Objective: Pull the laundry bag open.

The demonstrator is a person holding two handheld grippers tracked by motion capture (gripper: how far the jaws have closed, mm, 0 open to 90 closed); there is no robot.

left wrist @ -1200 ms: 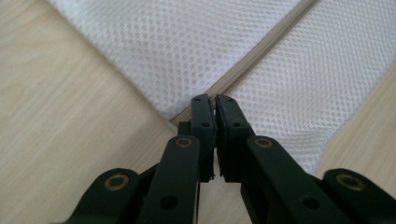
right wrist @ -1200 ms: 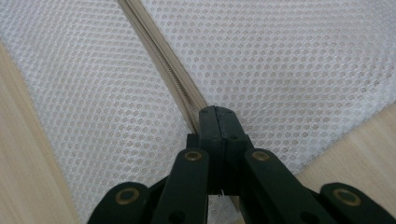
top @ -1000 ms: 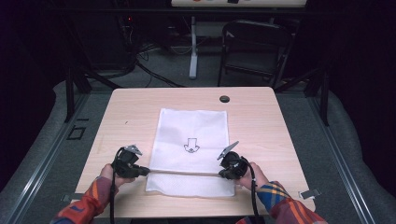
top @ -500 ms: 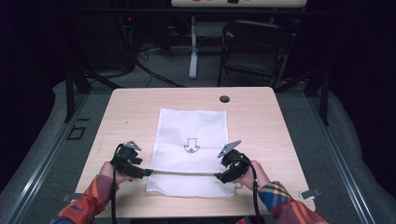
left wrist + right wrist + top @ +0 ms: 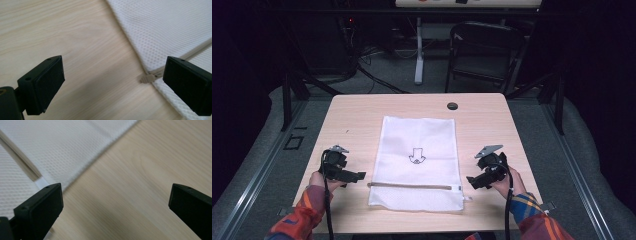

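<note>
1. The white mesh bag [image 5: 418, 161] lies flat in the middle of the wooden table [image 5: 362, 110], its zipper strip [image 5: 412, 186] running across the lower part of the frame, just above the bag's bottom edge.
2. A second ago both tools gripped the two ends of that strip; now both have let go. The left gripper [image 5: 354, 176] sits at lower left, just clear of the bag's edge, its jaws having just been opening, with bare wood between them in the left gripper view [image 5: 110, 82].
3. The right gripper [image 5: 472, 181] has drawn off to lower right, jaws likewise just opened wide and empty [image 5: 115, 207].
4. Judgement: the pull along the zipper looks finished, and the bag is released to rest on the table.
</note>
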